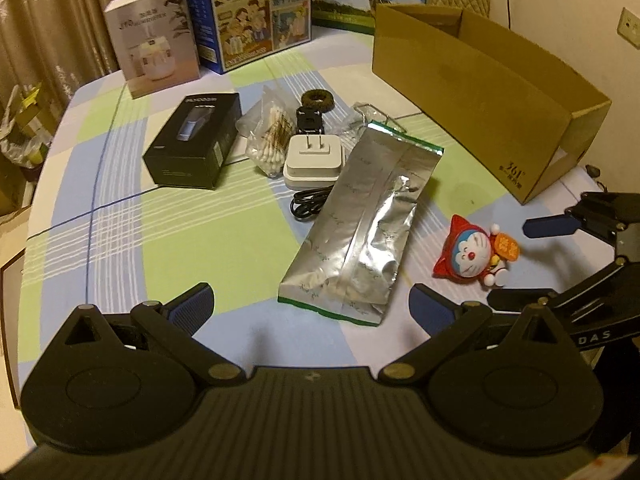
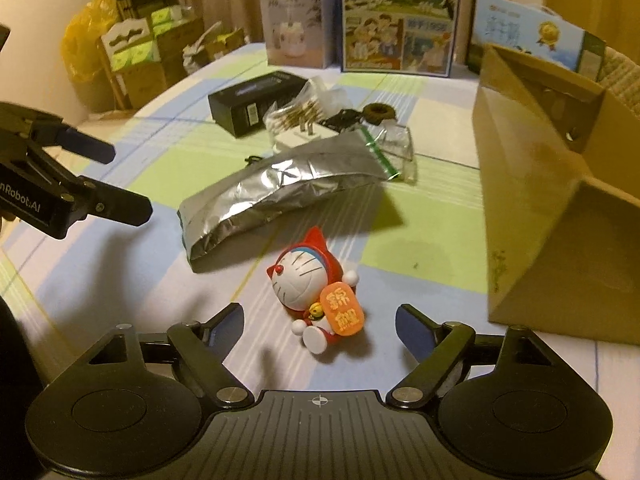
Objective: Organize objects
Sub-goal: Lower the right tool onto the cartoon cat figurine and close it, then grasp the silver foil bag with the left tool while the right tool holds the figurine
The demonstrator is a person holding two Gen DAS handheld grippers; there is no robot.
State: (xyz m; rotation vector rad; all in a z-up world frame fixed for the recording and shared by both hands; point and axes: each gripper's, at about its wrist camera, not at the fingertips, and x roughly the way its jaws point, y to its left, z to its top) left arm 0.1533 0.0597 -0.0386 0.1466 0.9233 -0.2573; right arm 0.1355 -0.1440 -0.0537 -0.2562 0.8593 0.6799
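A red and white cat figurine (image 2: 308, 280) lies on the checked tablecloth, between the spread fingers of my right gripper (image 2: 322, 320), which is open and not touching it. To its right stands an open brown cardboard box (image 2: 540, 184). A silver foil bag (image 1: 360, 224) lies flat just ahead of my left gripper (image 1: 312, 308), also open and holding nothing. Behind the bag sit a white plug charger (image 1: 314, 160), a bag of cotton swabs (image 1: 272, 136) and a black product box (image 1: 196, 140). The right gripper (image 1: 528, 262) shows at the figurine (image 1: 476, 254).
A humidifier box (image 1: 154, 44) and two milk cartons (image 1: 260, 12) stand along the table's far edge. A black cable (image 1: 308, 204), a brown ring (image 1: 318, 100) and a clear plastic bag (image 1: 360, 120) lie mid-table. Stacked cartons (image 2: 136, 52) sit on the floor past the left edge.
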